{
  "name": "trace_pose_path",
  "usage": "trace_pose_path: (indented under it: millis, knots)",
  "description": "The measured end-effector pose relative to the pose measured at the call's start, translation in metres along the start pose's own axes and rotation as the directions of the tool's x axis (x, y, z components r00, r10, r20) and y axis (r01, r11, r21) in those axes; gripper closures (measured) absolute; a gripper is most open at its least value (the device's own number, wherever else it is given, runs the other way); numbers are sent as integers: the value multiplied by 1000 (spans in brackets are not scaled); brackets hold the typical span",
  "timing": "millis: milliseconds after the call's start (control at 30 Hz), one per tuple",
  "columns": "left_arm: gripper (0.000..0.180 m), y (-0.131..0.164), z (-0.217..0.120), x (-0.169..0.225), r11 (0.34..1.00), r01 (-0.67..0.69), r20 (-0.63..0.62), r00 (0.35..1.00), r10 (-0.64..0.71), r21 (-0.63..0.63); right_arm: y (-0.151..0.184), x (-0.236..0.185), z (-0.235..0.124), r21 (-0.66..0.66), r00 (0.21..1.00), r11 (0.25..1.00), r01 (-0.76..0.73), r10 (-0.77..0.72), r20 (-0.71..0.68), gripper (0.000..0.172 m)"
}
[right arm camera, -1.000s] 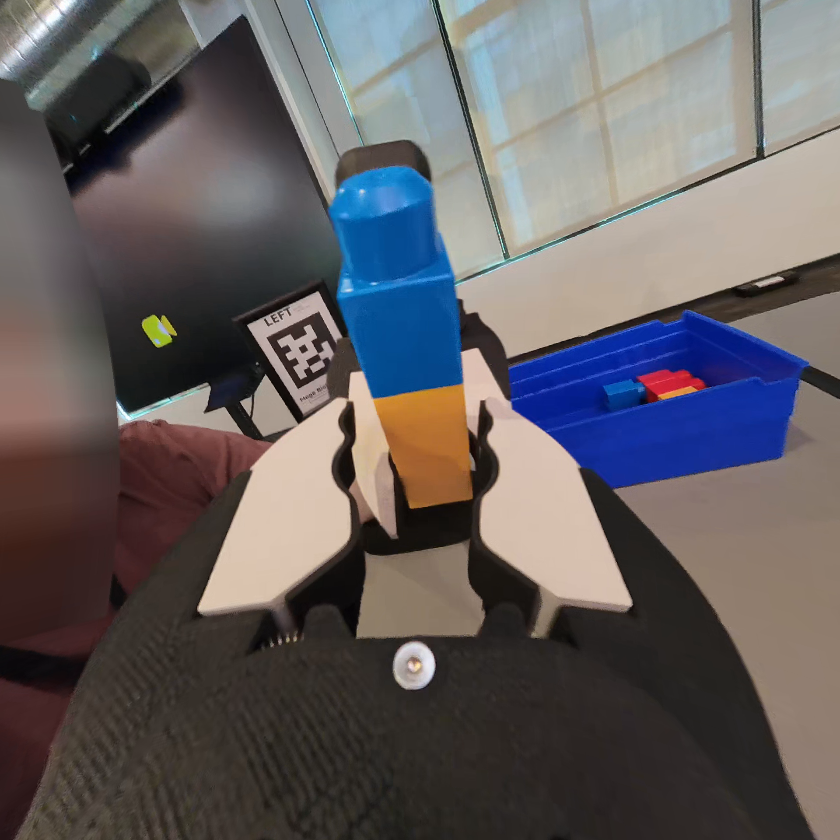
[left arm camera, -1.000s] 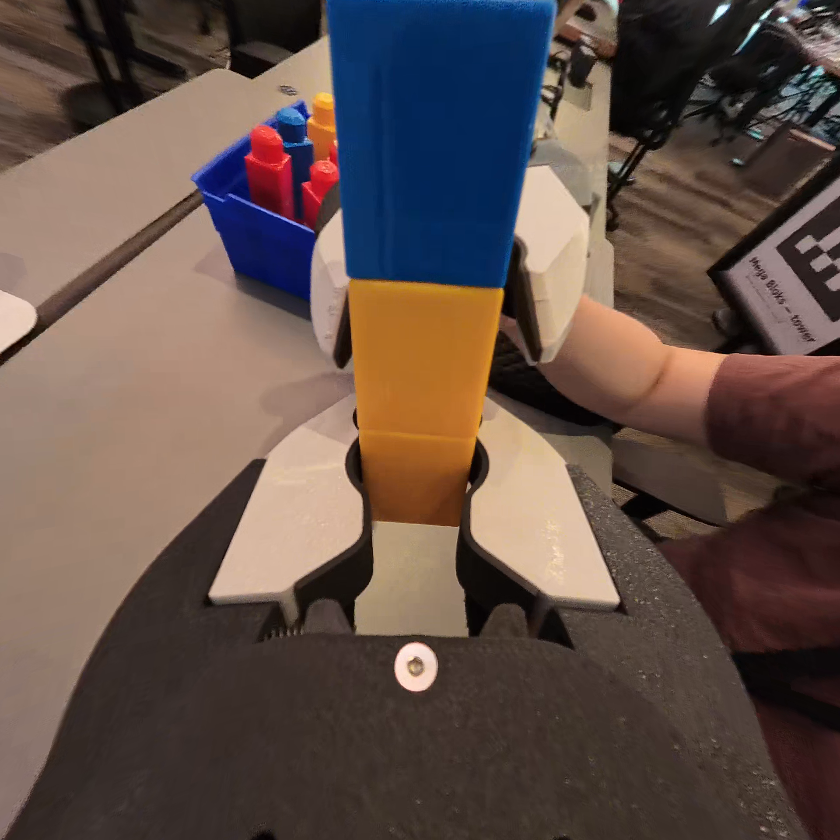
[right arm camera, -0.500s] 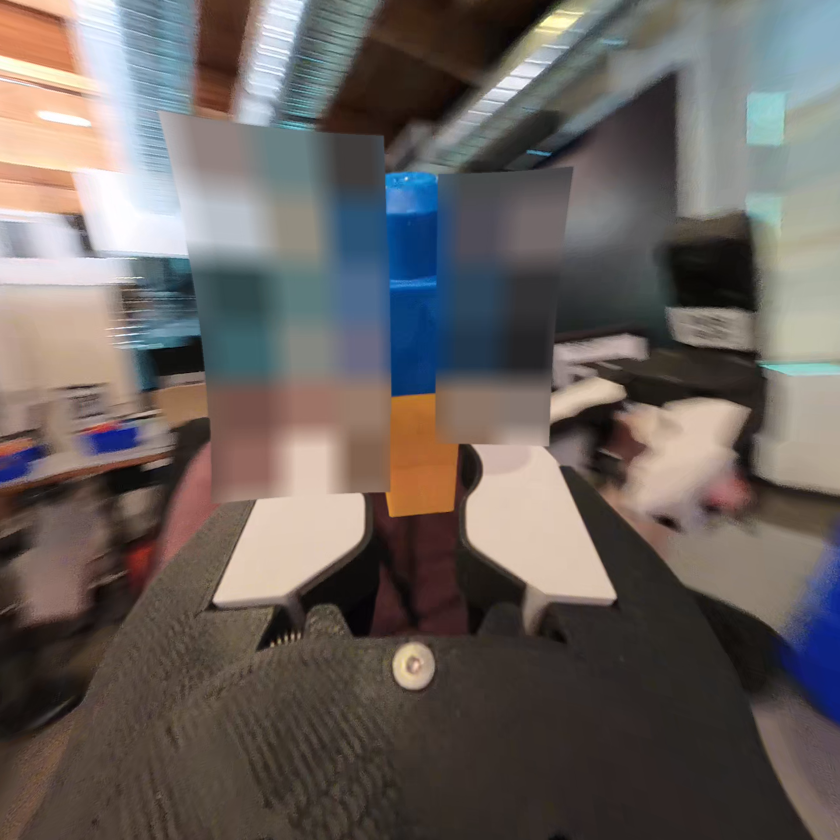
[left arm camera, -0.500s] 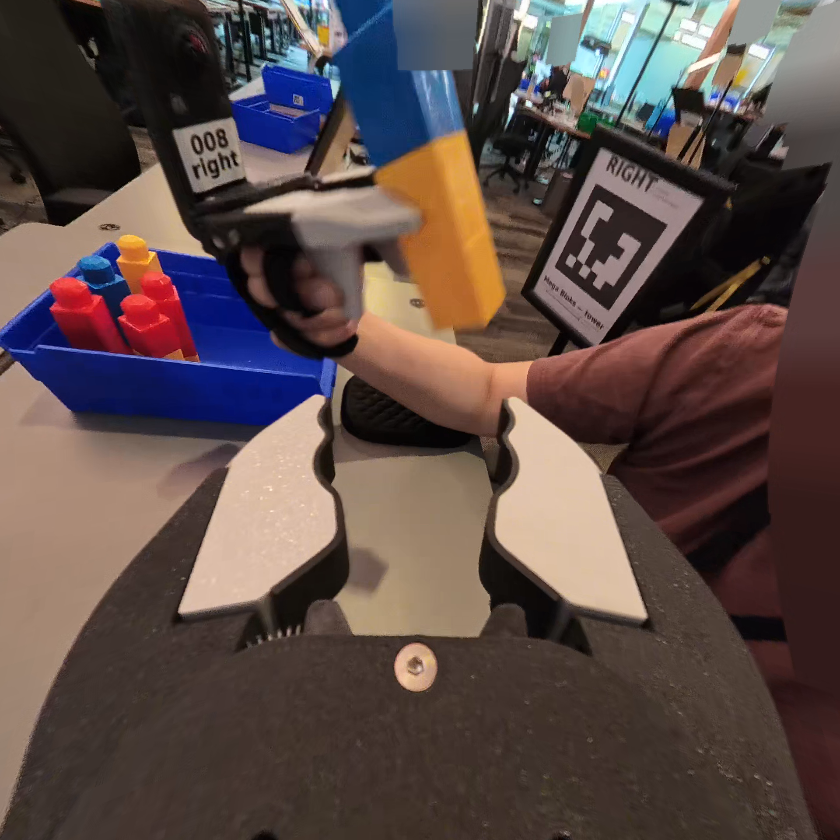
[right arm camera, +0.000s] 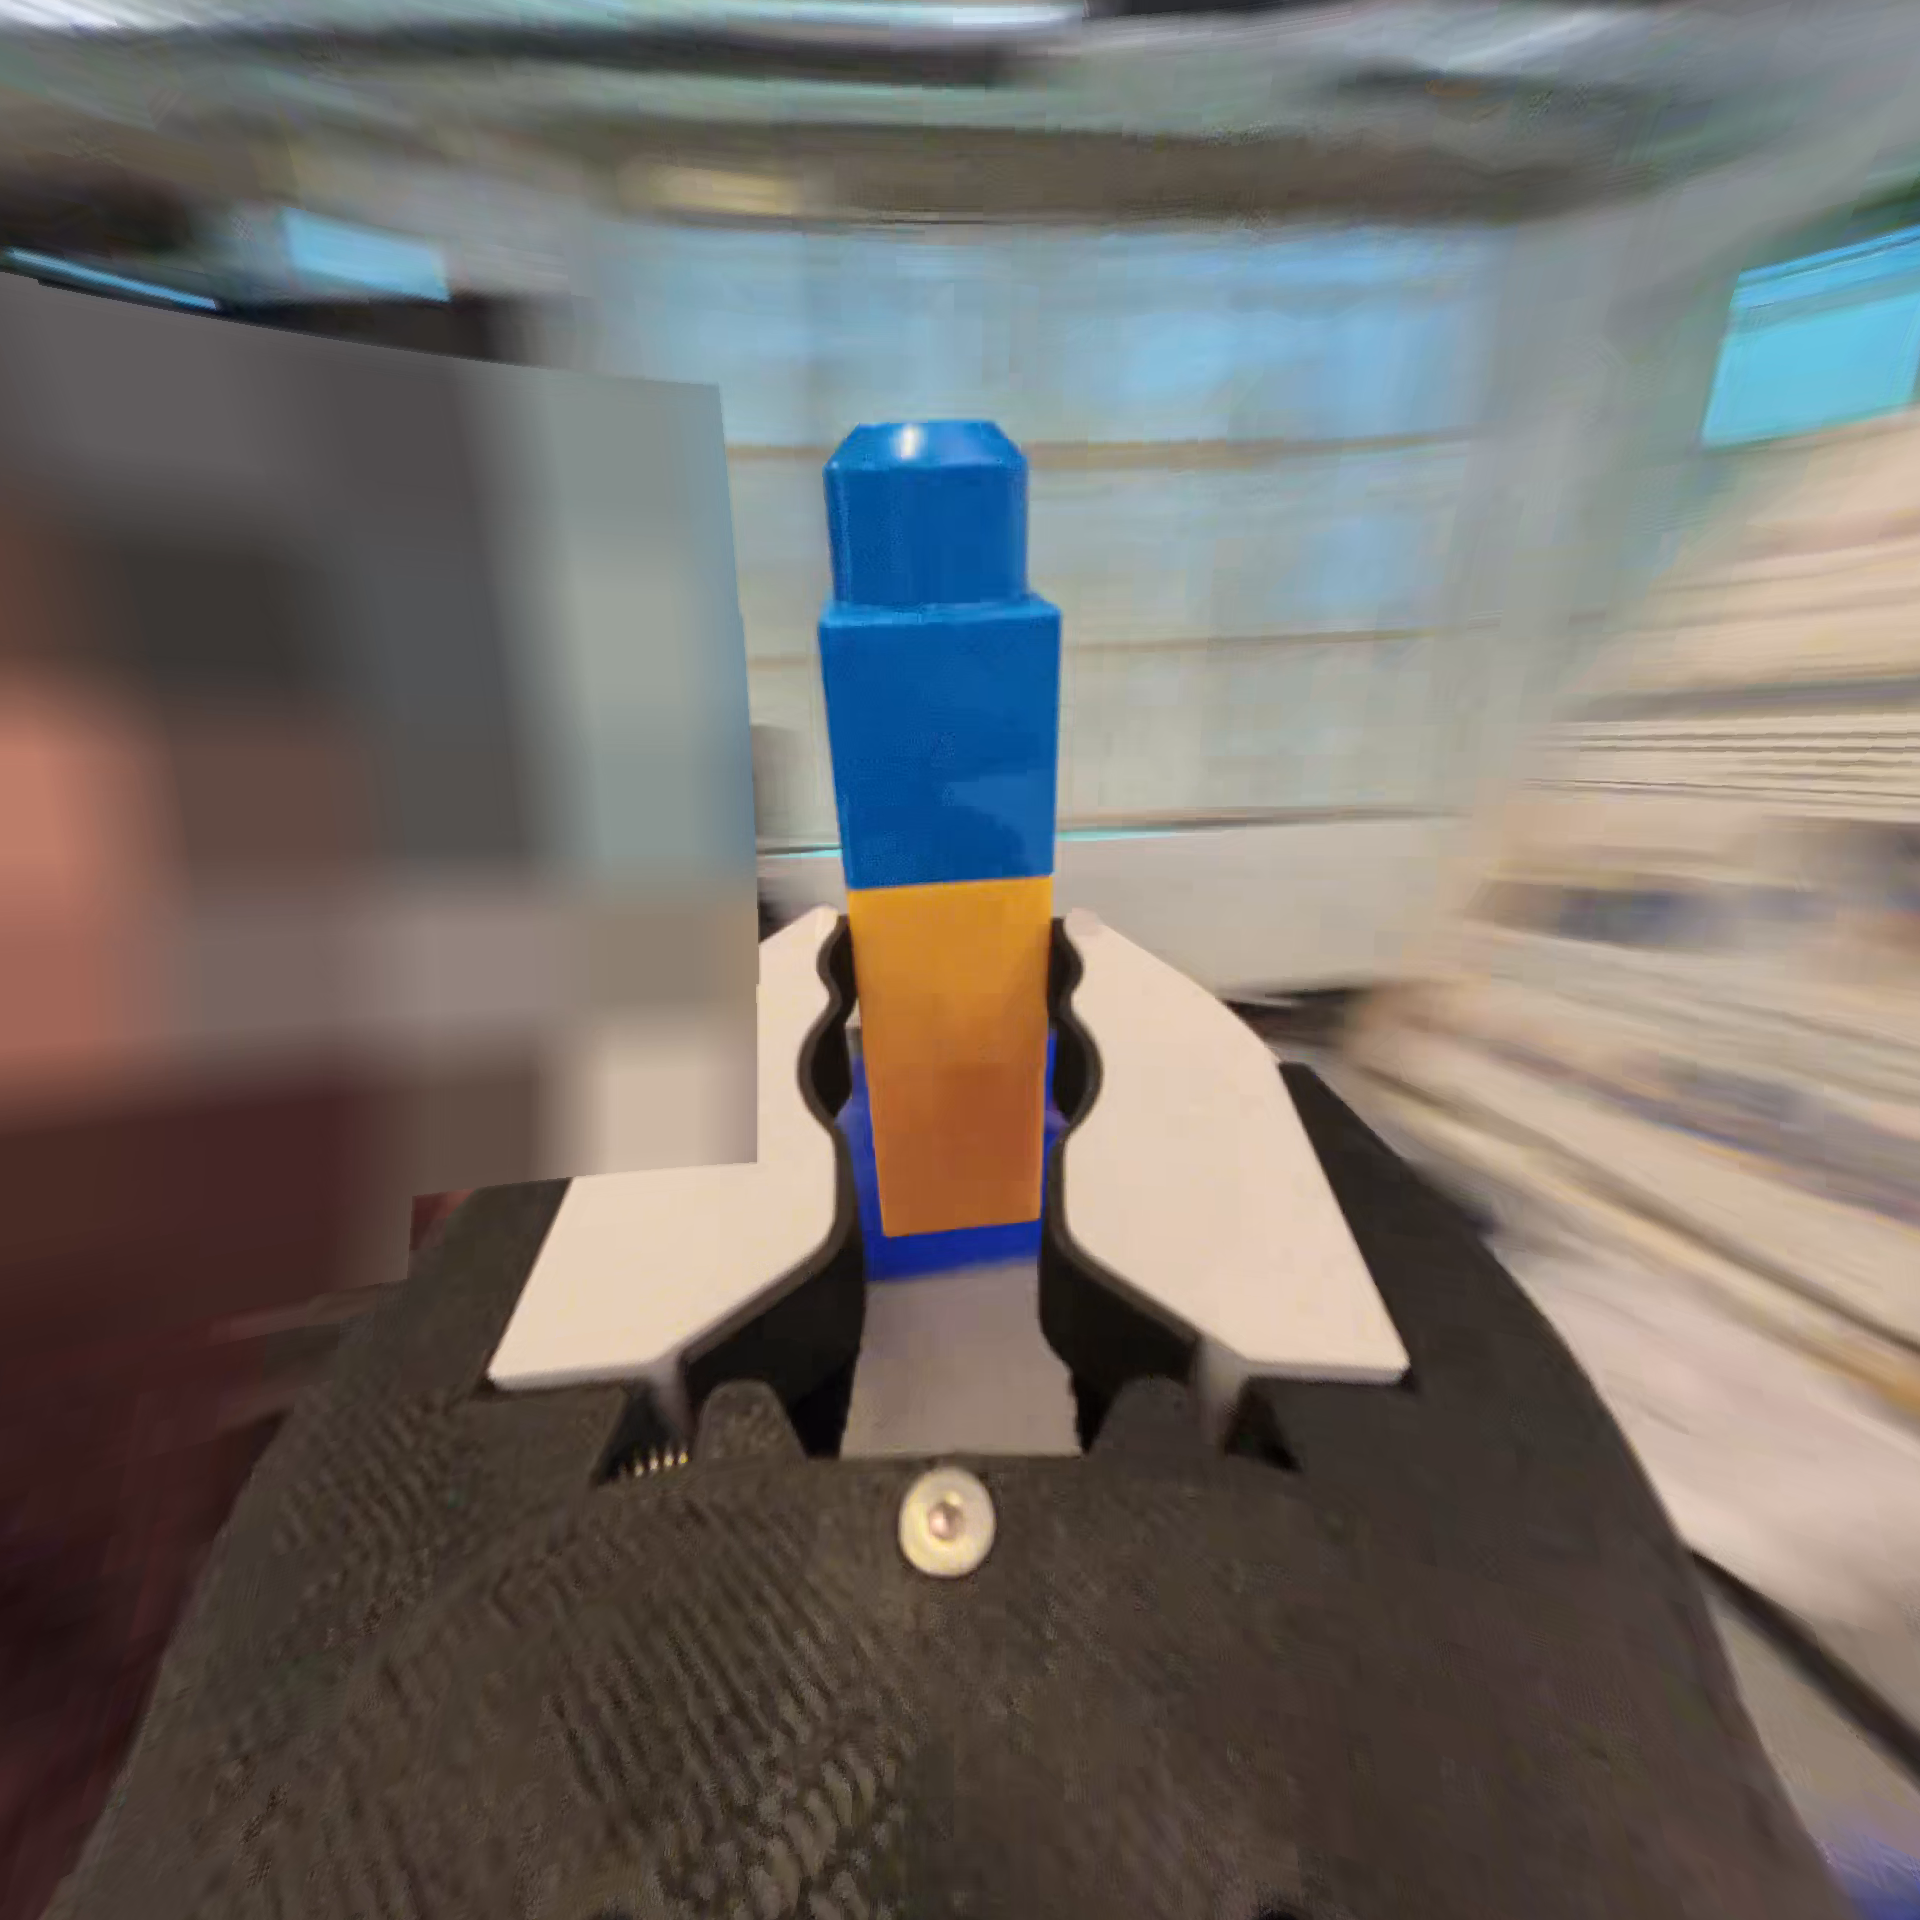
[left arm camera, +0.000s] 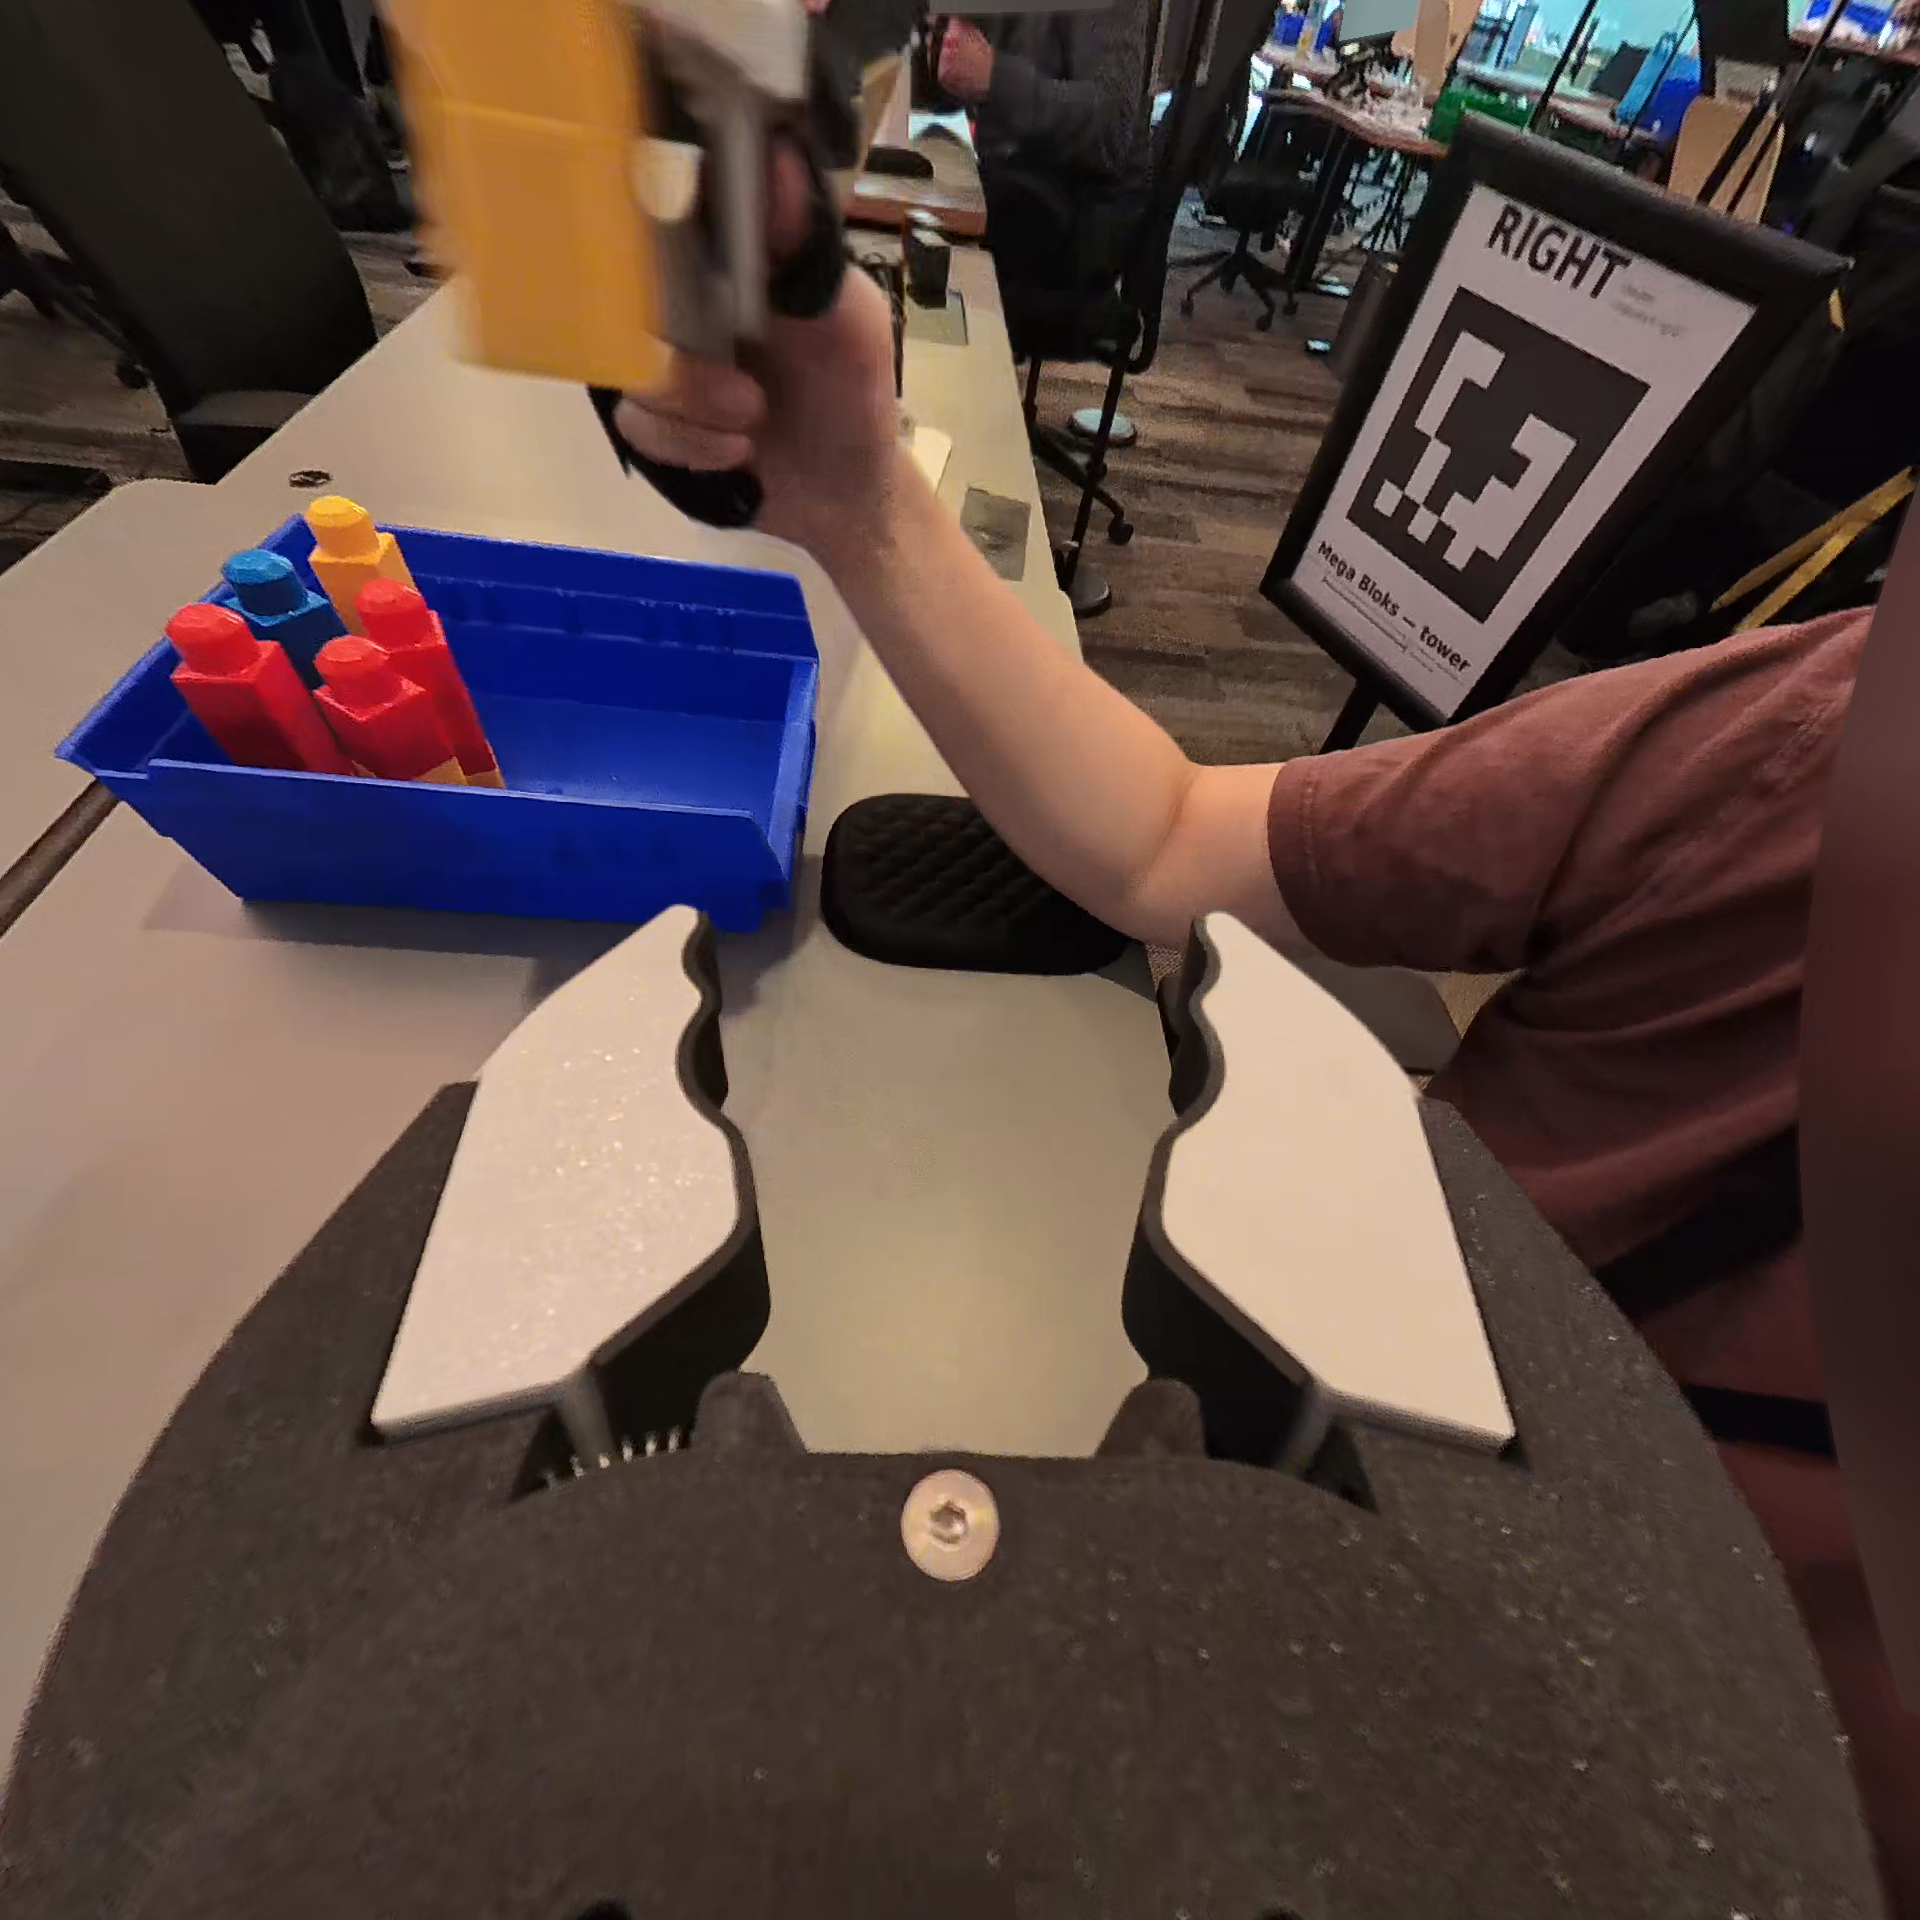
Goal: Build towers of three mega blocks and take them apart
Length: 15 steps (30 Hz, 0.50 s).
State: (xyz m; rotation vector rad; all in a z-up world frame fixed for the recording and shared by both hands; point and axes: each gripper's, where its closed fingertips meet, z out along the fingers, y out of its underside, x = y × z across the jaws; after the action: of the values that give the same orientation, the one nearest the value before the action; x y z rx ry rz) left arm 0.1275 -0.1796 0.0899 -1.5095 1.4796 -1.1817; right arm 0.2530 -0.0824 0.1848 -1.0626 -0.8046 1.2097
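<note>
My left gripper is open and empty, low over the grey table. My right gripper is shut on the yellow lower part of a block tower with a blue block on top. The pads press both its sides. In the left wrist view the right gripper holds the tower's yellow part high at the upper left, above a blue bin. The tower's blue top is out of that frame. Several finished towers with red, blue and yellow tops stand in the bin's left end.
A black padded rest lies on the table right of the bin. The person's bare forearm crosses above it. A framed marker sign stands off the table's right side. The right wrist view's background is motion-blurred.
A second ago both grippers held the tower. My left gripper let go and opened wide. My right gripper carried the tower up and left, towards the bin, swinging fast.
</note>
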Motion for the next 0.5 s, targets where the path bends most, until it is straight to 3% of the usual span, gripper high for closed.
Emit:
trace_pose_path:
  millis: [33,67,100,133,167,267,400,500]
  knots:
    - [96,-1,-1,-2,1000,9,3,1000,-9,7,-6,45,-28,-36,931,991,126,-131,-342,136]
    - [96,-1,-3,-5,1000,14,10,1000,-14,9,-13,82,-67,-102,751,971,215,-231,-618,135]
    - [96,0,-3,-8,1000,14,19,1000,-15,7,-19,105,-109,-156,538,956,250,-271,-798,136]
    - [96,1,-4,-11,1000,14,30,999,-14,2,-21,118,-140,-187,396,950,251,-277,-875,135]
    - [96,2,-4,-14,1000,15,42,999,-15,-4,-19,125,-158,-195,341,950,242,-272,-900,135]
    - [96,3,-5,-19,1000,27,51,998,-27,-1,10,149,-194,-197,263,975,100,-217,-940,135]
    - [97,6,-4,-26,999,46,54,997,-46,-9,81,166,-216,-235,256,966,-112,-200,-946,135]
    - [97,7,-4,-29,998,58,48,997,-58,-5,115,174,-219,-236,264,951,-198,-180,-948,135]
